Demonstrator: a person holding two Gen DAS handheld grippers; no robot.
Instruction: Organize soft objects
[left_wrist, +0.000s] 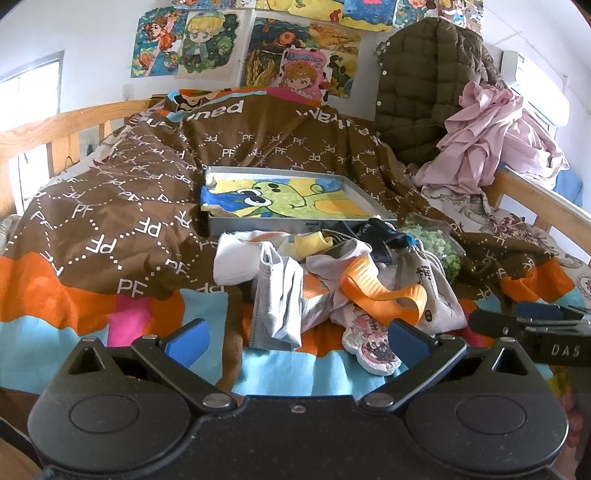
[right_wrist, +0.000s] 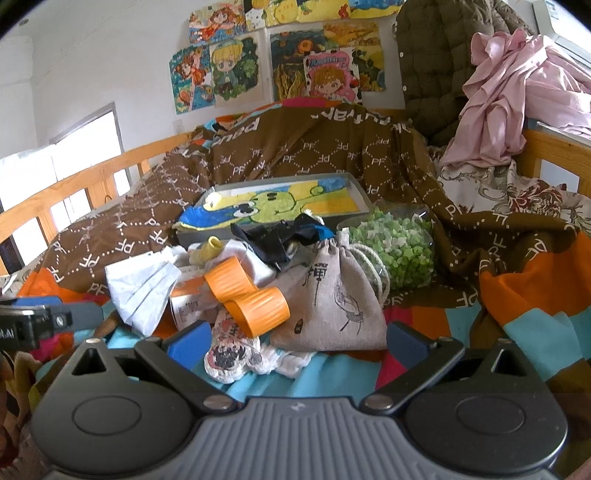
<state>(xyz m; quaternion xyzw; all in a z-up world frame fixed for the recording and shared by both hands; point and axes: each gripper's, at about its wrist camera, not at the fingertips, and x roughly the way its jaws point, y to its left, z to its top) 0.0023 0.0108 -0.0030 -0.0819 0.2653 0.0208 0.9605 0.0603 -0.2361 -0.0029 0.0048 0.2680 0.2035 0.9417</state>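
A heap of soft things lies on the bed in front of both grippers: a grey face mask (left_wrist: 275, 306) (right_wrist: 142, 288), an orange curled strap (left_wrist: 384, 291) (right_wrist: 247, 295), a beige drawstring pouch (right_wrist: 332, 306) (left_wrist: 432, 291), a round printed patch (left_wrist: 373, 350) (right_wrist: 231, 356), a dark cloth (right_wrist: 277, 236) and a bag of green and white bits (right_wrist: 391, 251). A grey tray (left_wrist: 295, 221) (right_wrist: 352, 182) lined with a frog drawing sits behind the heap. My left gripper (left_wrist: 297, 341) is open, just short of the mask. My right gripper (right_wrist: 295, 341) is open, with the patch and pouch between its blue pads.
A brown PF-patterned blanket (left_wrist: 122, 206) covers the bed, with wooden rails (left_wrist: 62, 122) at left and right. A quilted olive jacket (left_wrist: 417, 96) and pink cloth (left_wrist: 495, 136) hang at the far right. Drawings (left_wrist: 207, 44) cover the wall.
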